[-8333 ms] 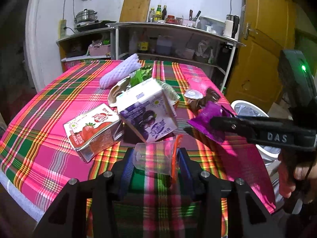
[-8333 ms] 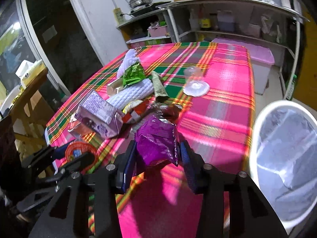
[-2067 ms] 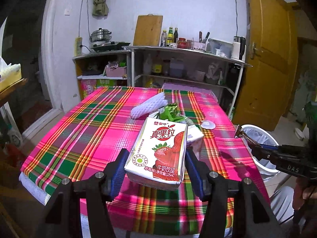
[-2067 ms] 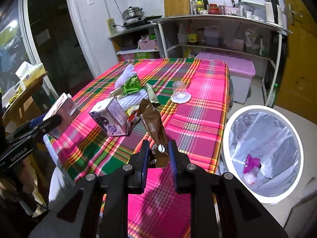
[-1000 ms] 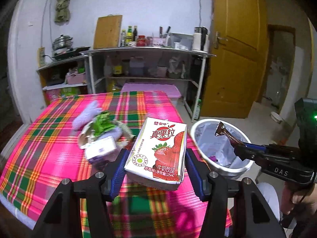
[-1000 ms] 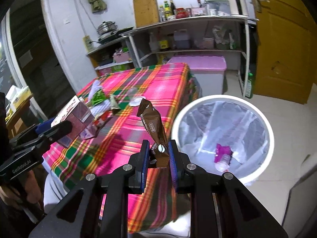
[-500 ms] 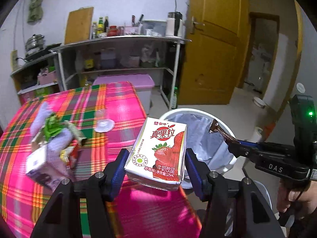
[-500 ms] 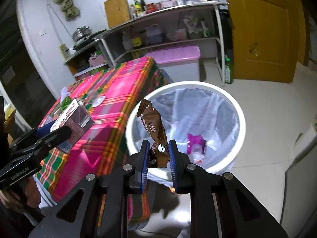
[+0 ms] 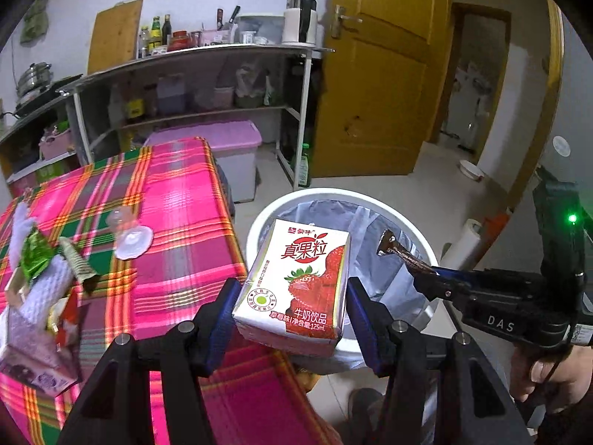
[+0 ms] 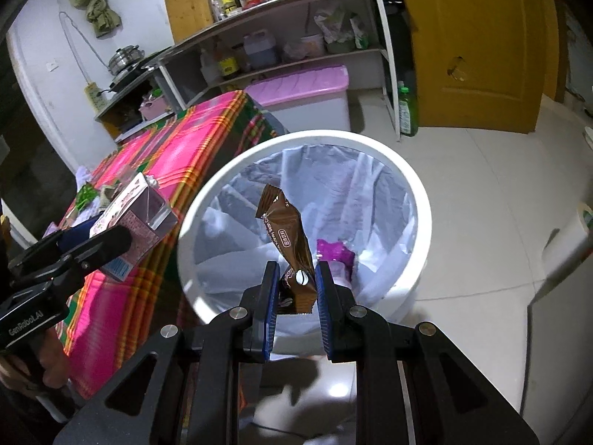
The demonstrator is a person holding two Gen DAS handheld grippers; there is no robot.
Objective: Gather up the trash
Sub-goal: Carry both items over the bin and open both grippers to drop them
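Note:
My left gripper [image 9: 292, 304] is shut on a strawberry milk carton [image 9: 296, 282], held in the air at the near rim of the white trash bin [image 9: 255, 222]. My right gripper [image 10: 295, 285] is shut on a brown snack wrapper [image 10: 287, 237], which hangs over the bin's [image 10: 411, 185] opening. In the left wrist view that same right gripper [image 9: 426, 276] reaches in from the right with the wrapper [image 9: 398, 250] over the bin. In the right wrist view the left gripper [image 10: 107, 237] and its carton [image 10: 137, 215] show at the left. A purple packet [image 10: 335, 252] lies inside the clear bin liner.
The plaid-covered table [image 9: 178, 200] stands left of the bin and carries a clear plastic cup [image 9: 128, 233], a green wrapper [image 9: 33, 259], white foam netting [image 9: 48, 289] and a purple carton [image 9: 37, 356]. Metal shelves [image 9: 207, 85], a pink storage box [image 10: 304, 92] and a yellow door [image 9: 378, 74] stand behind.
Both grippers have swung from over the table towards the bin and sunk closer to it. The wrapper now hangs over the bin's opening and the carton sits at its rim.

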